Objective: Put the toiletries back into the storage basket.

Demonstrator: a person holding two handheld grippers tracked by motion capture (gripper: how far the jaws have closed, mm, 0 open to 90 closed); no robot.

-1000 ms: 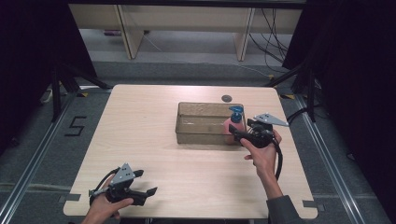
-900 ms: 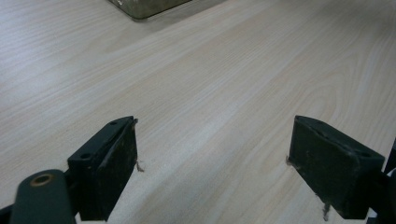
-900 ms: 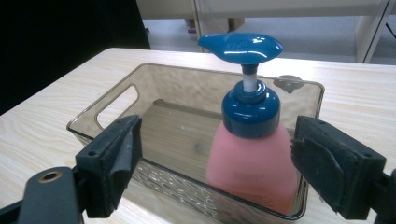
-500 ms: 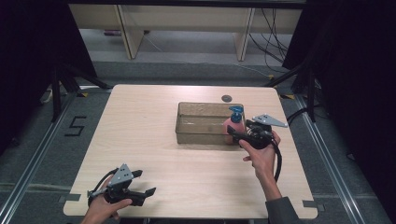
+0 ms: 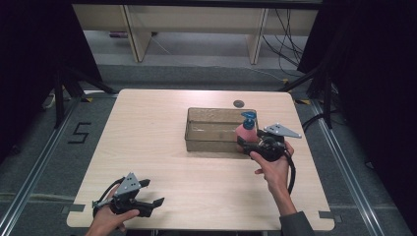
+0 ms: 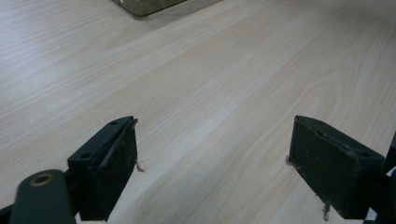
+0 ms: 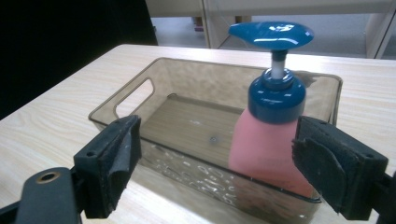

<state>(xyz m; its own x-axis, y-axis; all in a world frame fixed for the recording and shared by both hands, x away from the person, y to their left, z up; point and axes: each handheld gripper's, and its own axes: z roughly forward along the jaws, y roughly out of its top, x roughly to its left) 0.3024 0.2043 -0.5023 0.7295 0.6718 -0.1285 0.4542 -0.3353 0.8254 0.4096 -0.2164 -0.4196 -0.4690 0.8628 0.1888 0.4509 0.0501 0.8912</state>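
Observation:
A pink soap bottle (image 5: 245,132) with a blue pump head stands upright inside the right end of a clear brownish bin (image 5: 211,110) on the wooden table. My right gripper (image 5: 243,145) sits just in front of the bin's right end, open. In the right gripper view the bottle (image 7: 266,144) stands beyond the bin (image 7: 140,93) wall, and the right gripper (image 7: 215,172) has its jaws wide apart and touches nothing. My left gripper (image 5: 152,192) rests open near the table's front left corner. In its own view the left gripper (image 6: 212,172) holds nothing over bare wood.
A small dark round disc (image 5: 238,103) lies on the table (image 5: 147,147) just behind the bin. Beyond the far edge stand pale shelf legs and cables on a grey floor. Black frame posts flank the table.
The right hand has drawn very slightly back from the bin. The bottle stays upright in the bin, and the left gripper has barely shifted.

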